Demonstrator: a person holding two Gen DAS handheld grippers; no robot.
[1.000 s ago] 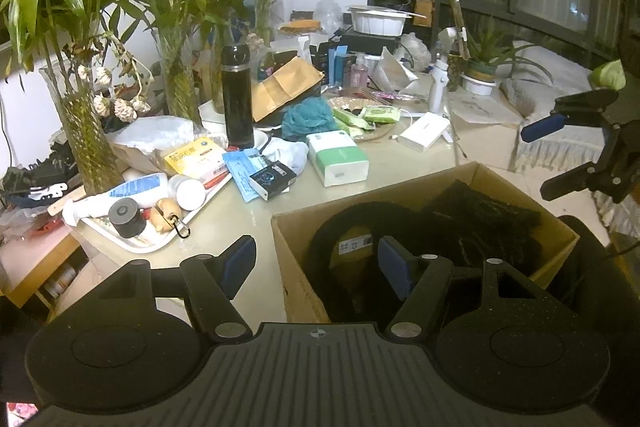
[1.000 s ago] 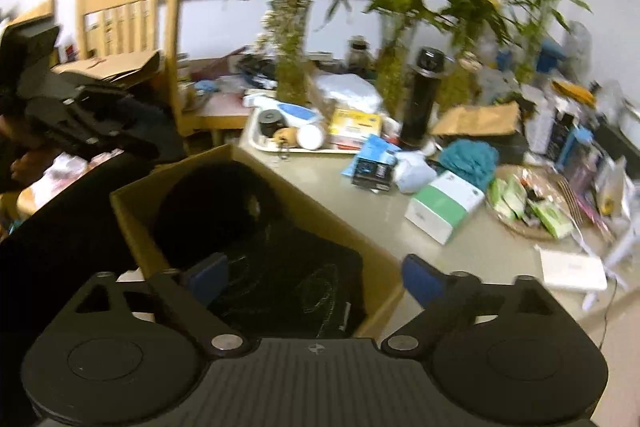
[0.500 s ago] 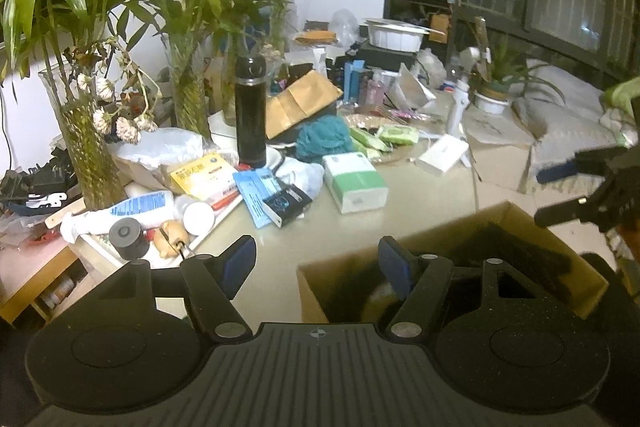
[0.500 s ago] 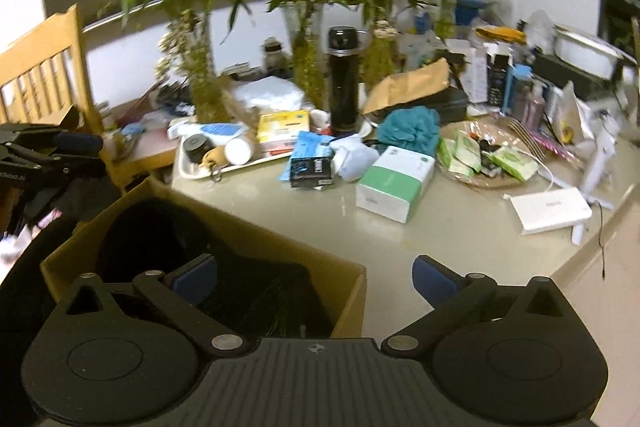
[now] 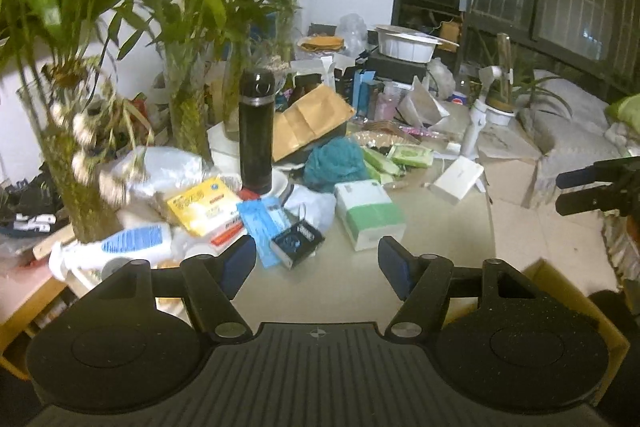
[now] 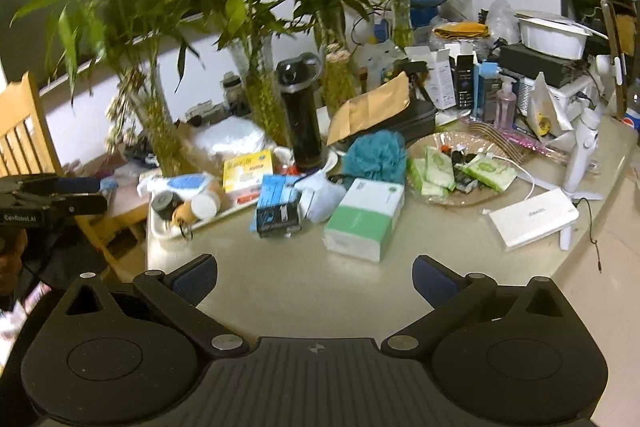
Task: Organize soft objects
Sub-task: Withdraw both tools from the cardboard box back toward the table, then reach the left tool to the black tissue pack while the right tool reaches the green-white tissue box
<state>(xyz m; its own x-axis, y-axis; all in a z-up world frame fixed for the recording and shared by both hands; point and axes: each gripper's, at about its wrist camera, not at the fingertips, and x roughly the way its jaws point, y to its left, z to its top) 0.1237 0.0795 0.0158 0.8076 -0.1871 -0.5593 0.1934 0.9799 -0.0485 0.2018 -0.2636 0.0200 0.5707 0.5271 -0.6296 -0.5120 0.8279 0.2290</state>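
A teal fuzzy soft item (image 5: 334, 159) lies mid-table behind a green and white tissue pack (image 5: 369, 213); both also show in the right wrist view, the teal item (image 6: 376, 153) and the pack (image 6: 364, 221). A white soft cloth (image 5: 312, 205) lies beside them. My left gripper (image 5: 316, 263) is open and empty above the table's near edge. My right gripper (image 6: 314, 279) is open and empty, also above the near edge. A corner of the cardboard box (image 5: 560, 287) shows at lower right of the left wrist view.
Bamboo plants in glass vases (image 5: 188, 115) stand at the back left. A black flask (image 5: 256, 135) stands mid-table. A tray with bottles (image 6: 192, 203), a plate of green packets (image 6: 460, 167), a white power bank (image 6: 534, 219) and a wooden chair (image 6: 24, 131) surround the space.
Both grippers have lifted and swung away from the cardboard box toward the cluttered table. The box has dropped almost out of both views. Both stay open.
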